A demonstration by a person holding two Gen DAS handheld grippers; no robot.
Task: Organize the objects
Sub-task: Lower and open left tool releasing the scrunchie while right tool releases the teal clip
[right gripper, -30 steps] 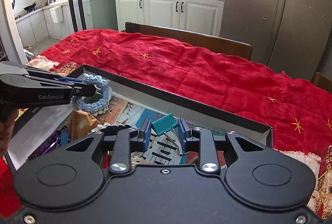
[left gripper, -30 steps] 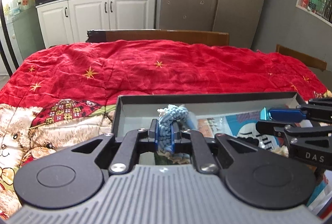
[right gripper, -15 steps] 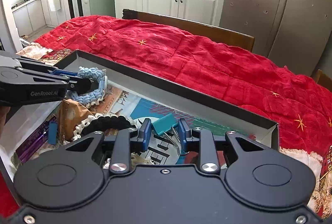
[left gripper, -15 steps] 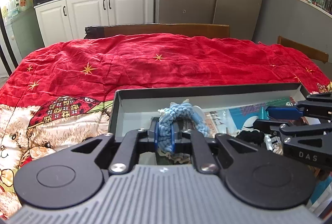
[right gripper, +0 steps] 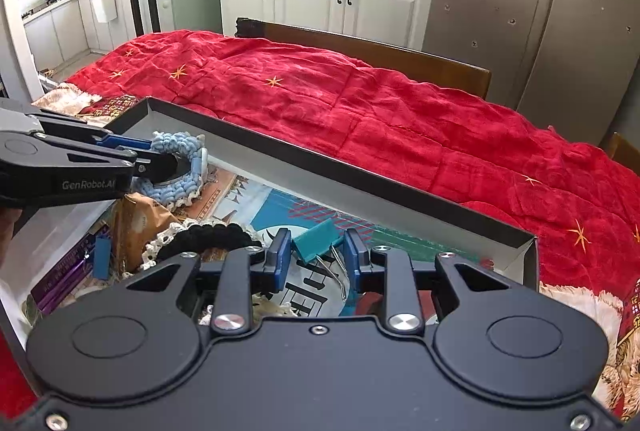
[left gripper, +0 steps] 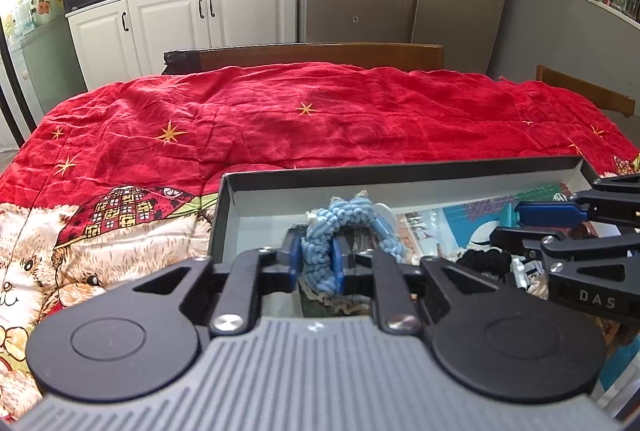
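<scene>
Over the near corner of the grey box (left gripper: 400,171), my left gripper (left gripper: 316,263) has the light-blue braided band (left gripper: 344,215) between its pads. Its jaws have just been opening, and the cord no longer looks pinched, so I judge the band released or nearly so, sagging onto the papers in the box. It is soft, light and floppy: it will fold wherever I pinch it, so the thick braided part is the place to take it, not the frayed ends.

My right gripper (right gripper: 316,261) sits further along the same box, narrow around the teal binder clip (right gripper: 318,237). From here I cannot be sure the pads press its body, though it stands between them with its wire handles trailing towards me. The clip is stiff, smooth metal; gripped on the flat painted sides it should hold, while on the wires it would swivel. A black braided band (right gripper: 208,235) lies just beside it, also in the box.
</scene>
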